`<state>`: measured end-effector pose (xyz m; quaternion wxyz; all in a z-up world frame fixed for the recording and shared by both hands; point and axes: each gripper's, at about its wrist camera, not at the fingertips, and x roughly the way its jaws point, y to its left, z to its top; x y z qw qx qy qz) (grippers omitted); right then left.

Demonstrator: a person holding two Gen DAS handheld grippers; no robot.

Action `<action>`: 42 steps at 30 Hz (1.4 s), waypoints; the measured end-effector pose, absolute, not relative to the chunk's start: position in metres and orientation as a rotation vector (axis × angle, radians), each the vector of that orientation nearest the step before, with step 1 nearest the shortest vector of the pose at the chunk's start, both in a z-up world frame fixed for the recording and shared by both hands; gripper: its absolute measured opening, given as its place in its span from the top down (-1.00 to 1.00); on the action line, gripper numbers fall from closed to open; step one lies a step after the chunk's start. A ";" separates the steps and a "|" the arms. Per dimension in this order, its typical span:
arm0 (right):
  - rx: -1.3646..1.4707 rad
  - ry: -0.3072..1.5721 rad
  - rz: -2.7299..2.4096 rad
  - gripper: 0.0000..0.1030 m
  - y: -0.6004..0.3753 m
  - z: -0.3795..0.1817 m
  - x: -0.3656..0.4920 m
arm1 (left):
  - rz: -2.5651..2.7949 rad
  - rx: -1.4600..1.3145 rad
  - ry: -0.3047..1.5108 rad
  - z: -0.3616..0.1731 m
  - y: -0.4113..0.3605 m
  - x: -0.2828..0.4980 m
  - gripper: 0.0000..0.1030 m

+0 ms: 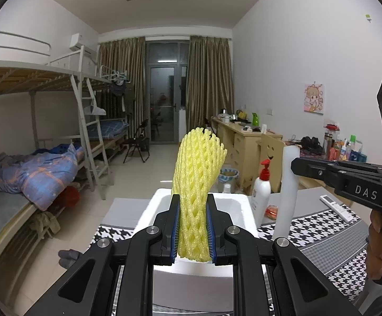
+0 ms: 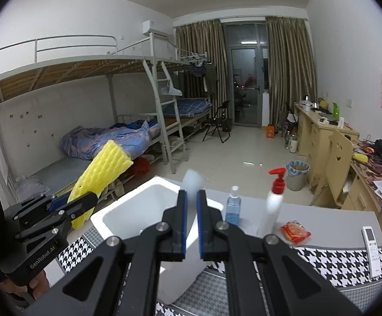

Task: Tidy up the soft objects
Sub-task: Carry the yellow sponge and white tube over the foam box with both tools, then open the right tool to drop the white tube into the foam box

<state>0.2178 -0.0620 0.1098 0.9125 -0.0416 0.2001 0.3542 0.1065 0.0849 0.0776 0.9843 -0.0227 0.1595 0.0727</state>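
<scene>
My left gripper (image 1: 193, 200) is shut on a yellow foam net sleeve (image 1: 197, 173), which stands upright over the white foam box (image 1: 233, 205). The right wrist view shows that gripper (image 2: 85, 200) at the left with the yellow sleeve (image 2: 104, 168) slanting up out of it, beside the box (image 2: 127, 210). My right gripper (image 2: 191, 193) is shut on a thin white foam piece (image 2: 193, 180), seen edge-on and blurred above the box's near right corner. In the left wrist view the right gripper (image 1: 295, 164) holds that white foam piece (image 1: 287, 189) hanging down to the right of the box.
Behind the box on the grey table stand a white pump bottle with a red top (image 2: 274, 202) and a blue spray bottle (image 2: 233, 210). A red snack packet (image 2: 295, 231) and a white remote (image 2: 372, 247) lie by the houndstooth cloth (image 2: 322, 260). Bunk beds fill the left, desks the right.
</scene>
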 end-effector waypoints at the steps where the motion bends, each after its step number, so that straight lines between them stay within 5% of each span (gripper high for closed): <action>1: -0.089 0.415 0.735 0.82 -0.059 0.109 0.218 | 0.153 -0.047 0.317 0.078 0.087 0.105 0.64; 35: -0.192 0.586 0.807 0.74 0.006 0.076 0.250 | 0.224 -0.096 0.311 0.072 0.105 0.097 0.64; 37: -0.213 0.588 0.799 0.62 0.009 0.075 0.250 | 0.225 -0.099 0.313 0.072 0.105 0.097 0.64; 39: -0.229 0.596 0.798 -0.01 0.011 0.073 0.248 | 0.225 -0.098 0.314 0.072 0.105 0.098 0.64; 42: -0.216 0.559 0.793 -0.35 0.007 0.076 0.243 | 0.225 -0.101 0.316 0.072 0.105 0.098 0.64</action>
